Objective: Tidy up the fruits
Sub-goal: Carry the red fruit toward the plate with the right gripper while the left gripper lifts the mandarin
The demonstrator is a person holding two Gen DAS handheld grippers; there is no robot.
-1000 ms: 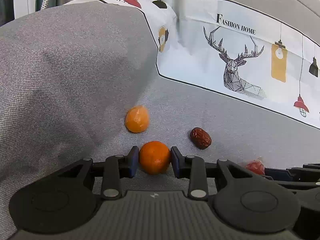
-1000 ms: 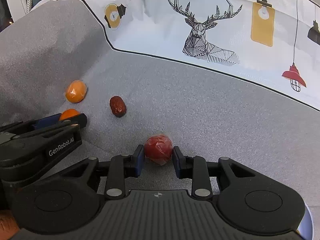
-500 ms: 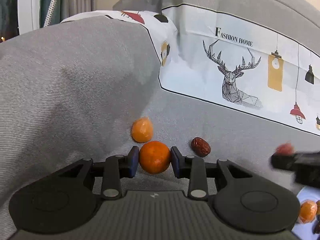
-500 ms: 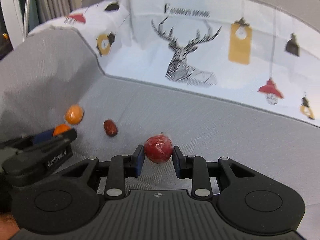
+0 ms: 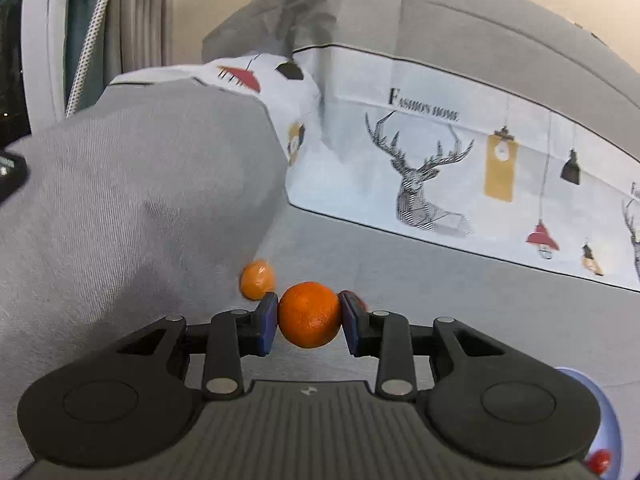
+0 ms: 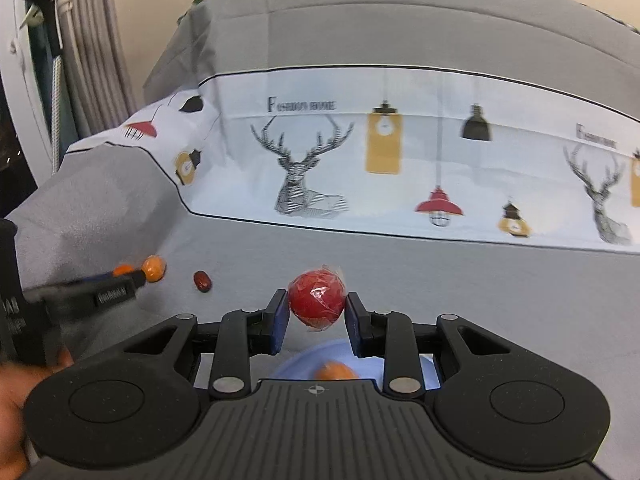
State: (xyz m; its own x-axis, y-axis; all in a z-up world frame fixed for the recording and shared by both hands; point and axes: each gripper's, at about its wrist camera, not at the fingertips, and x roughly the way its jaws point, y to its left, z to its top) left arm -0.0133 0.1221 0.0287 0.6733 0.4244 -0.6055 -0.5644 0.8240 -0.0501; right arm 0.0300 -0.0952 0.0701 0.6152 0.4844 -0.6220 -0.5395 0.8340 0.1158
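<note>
My left gripper (image 5: 309,316) is shut on a small orange (image 5: 309,314), held above the grey sofa seat (image 5: 440,292). A wrapped orange fruit (image 5: 257,279) lies on the seat just behind it. My right gripper (image 6: 317,307) is shut on a red fruit in clear wrap (image 6: 317,299), lifted over a pale blue plate (image 6: 296,362) that holds an orange fruit (image 6: 335,370). In the right wrist view the left gripper (image 6: 120,280) shows at the left, with the wrapped orange fruit (image 6: 154,268) and a dark red date (image 6: 202,281) on the seat beside it.
The sofa back carries a white cover printed with deer and lamps (image 6: 400,160). A grey armrest (image 5: 132,200) rises at the left. The blue plate's rim (image 5: 608,420) shows at the lower right of the left wrist view, with a red fruit (image 5: 598,460) in it. Curtains hang behind.
Both grippers have lifted their fruit off the seat. The right one swung right and up over the blue plate; the left one rose less, and the date now hides behind its finger.
</note>
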